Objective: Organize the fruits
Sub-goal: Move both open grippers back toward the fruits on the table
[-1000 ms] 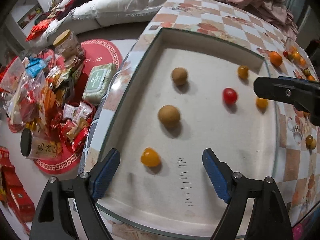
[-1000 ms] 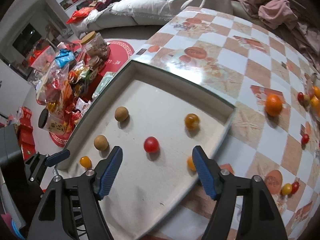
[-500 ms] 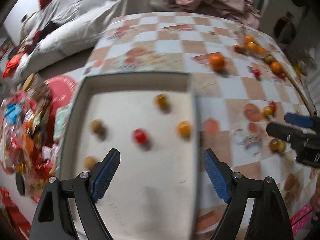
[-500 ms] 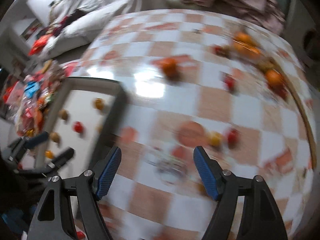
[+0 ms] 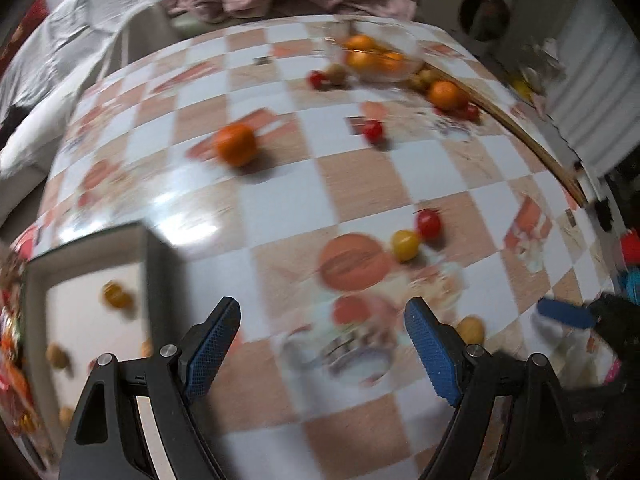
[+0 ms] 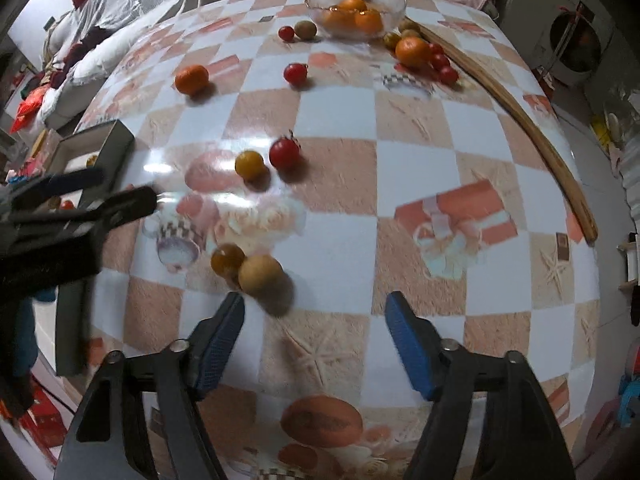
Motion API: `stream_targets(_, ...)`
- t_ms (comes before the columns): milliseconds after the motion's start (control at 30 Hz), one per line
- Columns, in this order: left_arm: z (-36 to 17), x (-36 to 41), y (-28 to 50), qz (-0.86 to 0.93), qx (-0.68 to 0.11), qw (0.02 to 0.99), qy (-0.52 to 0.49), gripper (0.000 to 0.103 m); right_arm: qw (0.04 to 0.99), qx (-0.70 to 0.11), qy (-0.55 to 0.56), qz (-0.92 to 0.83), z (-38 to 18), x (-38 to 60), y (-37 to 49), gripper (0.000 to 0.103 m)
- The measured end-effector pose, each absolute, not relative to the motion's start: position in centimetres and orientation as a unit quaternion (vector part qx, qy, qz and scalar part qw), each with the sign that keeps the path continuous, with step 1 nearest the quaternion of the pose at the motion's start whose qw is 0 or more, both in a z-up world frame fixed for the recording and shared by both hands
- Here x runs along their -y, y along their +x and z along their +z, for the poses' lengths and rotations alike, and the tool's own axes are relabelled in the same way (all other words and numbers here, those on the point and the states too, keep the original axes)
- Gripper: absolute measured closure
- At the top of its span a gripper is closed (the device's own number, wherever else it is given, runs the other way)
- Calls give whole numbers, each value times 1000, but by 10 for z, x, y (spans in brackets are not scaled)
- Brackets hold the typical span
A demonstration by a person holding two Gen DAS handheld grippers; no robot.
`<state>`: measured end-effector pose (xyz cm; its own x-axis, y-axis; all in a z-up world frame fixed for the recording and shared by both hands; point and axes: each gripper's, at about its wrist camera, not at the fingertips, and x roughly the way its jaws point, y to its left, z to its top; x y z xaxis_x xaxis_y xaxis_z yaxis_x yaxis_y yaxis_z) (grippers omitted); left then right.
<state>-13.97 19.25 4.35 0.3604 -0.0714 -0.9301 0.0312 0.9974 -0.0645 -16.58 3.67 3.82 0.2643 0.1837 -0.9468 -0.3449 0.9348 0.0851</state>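
Fruits lie scattered on a checkered tablecloth. My right gripper (image 6: pixel 314 340) is open and empty, just short of a tan round fruit (image 6: pixel 260 275) that touches a brown-yellow one (image 6: pixel 227 259). A yellow tomato (image 6: pixel 249 165) and a red tomato (image 6: pixel 284 153) lie farther out. An orange (image 6: pixel 192 79) sits at the far left. My left gripper (image 5: pixel 322 344) is open and empty over the cloth; the same yellow tomato (image 5: pixel 405 245) and red tomato (image 5: pixel 429 222) lie ahead of it. The grey tray (image 5: pixel 156 264) holds several small fruits.
A glass bowl (image 6: pixel 316 4) of oranges stands at the far edge, with loose tomatoes and an orange (image 6: pixel 412 51) beside it. A wooden stick (image 6: pixel 520 116) lies along the right side. The left gripper (image 6: pixel 84 200) shows at the left of the right wrist view.
Both grippers have swung right, away from the tray and out over the checkered cloth. The right gripper now faces the tan and brown fruits. Both stay open.
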Motion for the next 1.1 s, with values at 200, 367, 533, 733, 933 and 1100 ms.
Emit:
stream_targets(200, 27, -172, -113, -37, -569, 822, -9, 18, 788, -585, -67, 178, 31, -33, -176, 39)
stream_targets(367, 19, -167, -101, -26, -571, 821, 1, 18, 789, -583, -58, 183, 29, -33, -179, 39)
stream_targets(533, 13, -163, -94, -22, -578, 816, 11, 38, 790, -580, -59, 189, 27, -37, -176, 39)
stream_targets(733, 15, -159, -92, -28, -575, 818, 13, 55, 791, -579, -55, 189, 27, -37, -173, 39)
stream_targets(933, 17, -160, -96, -39, -575, 817, 16, 78, 794, -572, -63, 197, 23, -50, -164, 40)
stream_targets(1100, 17, -182, -106, -28, -579, 815, 3, 78, 799, -558, -91, 205, 19, -68, -157, 44)
